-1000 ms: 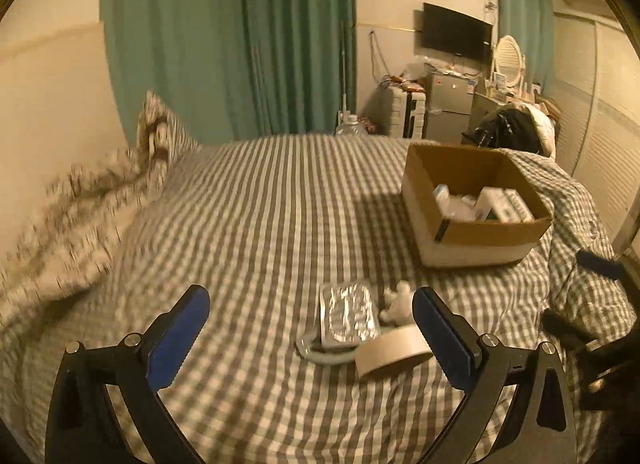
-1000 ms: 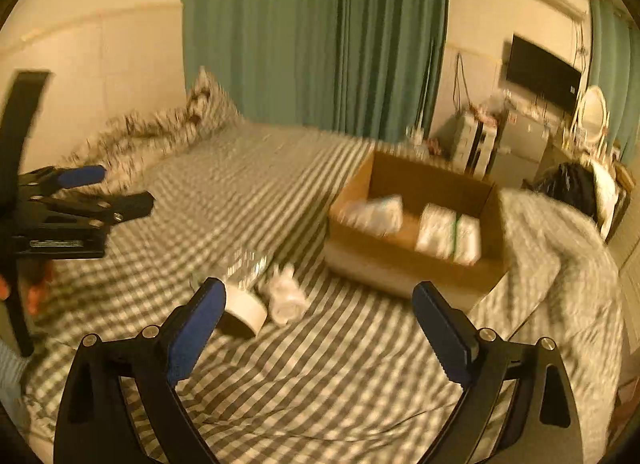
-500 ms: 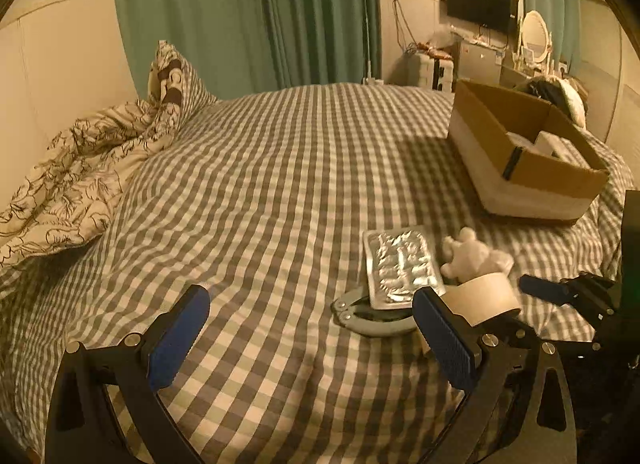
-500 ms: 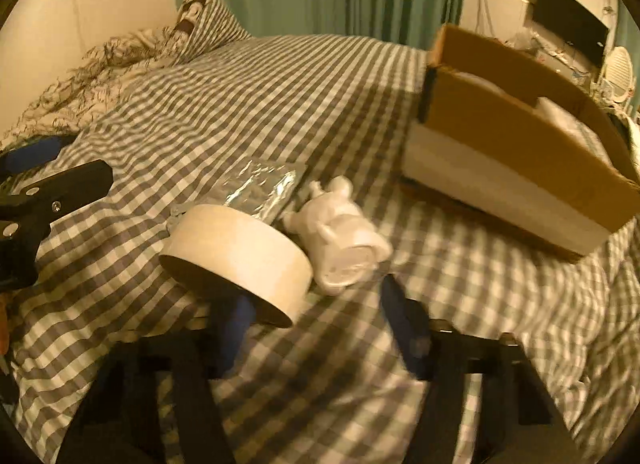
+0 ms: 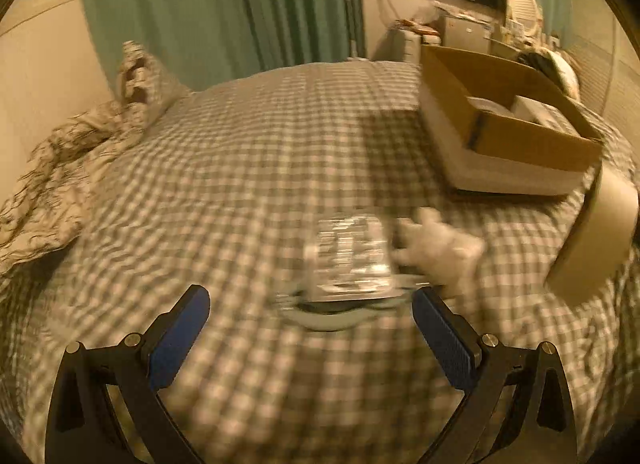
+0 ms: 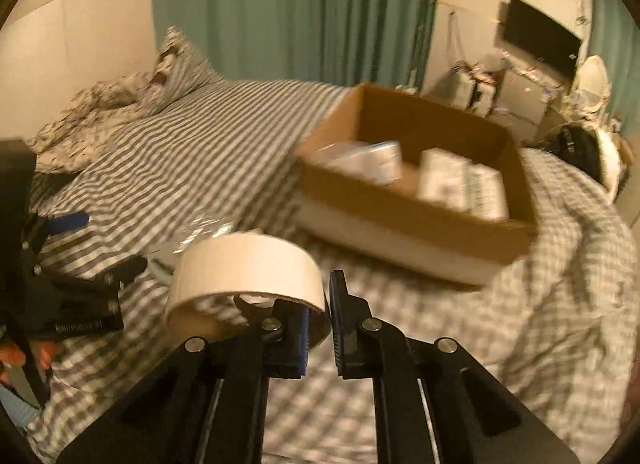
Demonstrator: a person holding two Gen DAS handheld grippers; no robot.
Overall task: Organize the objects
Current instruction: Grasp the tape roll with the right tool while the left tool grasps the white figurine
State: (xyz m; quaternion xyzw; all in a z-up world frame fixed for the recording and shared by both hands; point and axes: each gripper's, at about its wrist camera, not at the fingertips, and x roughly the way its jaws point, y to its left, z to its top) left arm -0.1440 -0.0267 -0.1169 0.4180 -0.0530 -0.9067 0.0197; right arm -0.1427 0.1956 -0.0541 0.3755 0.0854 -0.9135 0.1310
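Here the right tool (image 6: pixel 319 328) clamps a pale, hollow tape roll's (image 6: pixel 244 264) wall; left tool (image 5: pixel 310 324) spread.

The right claw (image 6: pixel 318 328) pinches the tape roll's (image 6: pixel 244 264) wall, held above the checked bedspread (image 6: pixel 400 344) near the cardboard box (image 6: pixel 412 220).

A cream tape roll (image 6: pixel 244 272) hangs lifted above the bed, near an open cardboard box (image 6: pixel 416 220).

On the bed (image 5: pixel 248 152), the box (image 5: pixel 520 144) sits behind-right of the blister pack (image 5: pixel 348 256).
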